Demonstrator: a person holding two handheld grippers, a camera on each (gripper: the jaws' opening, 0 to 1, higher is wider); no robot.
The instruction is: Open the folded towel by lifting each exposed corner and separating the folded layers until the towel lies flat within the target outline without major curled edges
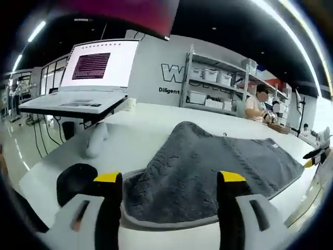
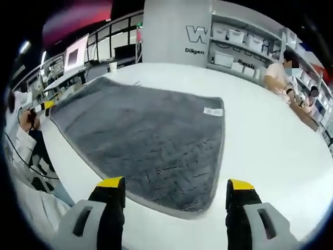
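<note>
We've got the grey towel [image 2: 151,140] mostly opened out on the white table [image 2: 260,151], label [image 2: 213,111] up. Left gripper [image 1: 171,179] and right gripper [image 2: 176,186] both gape wide, holding nothing. Left view shows a raised hump [image 1: 187,135], so flattening remains; we can't make out the outline.

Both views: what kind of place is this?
Likely a lab or workshop floor. Shelving with storage bins lines the wall, a laptop sits raised on a stand, and the grey towel lies on a white worktable.
</note>
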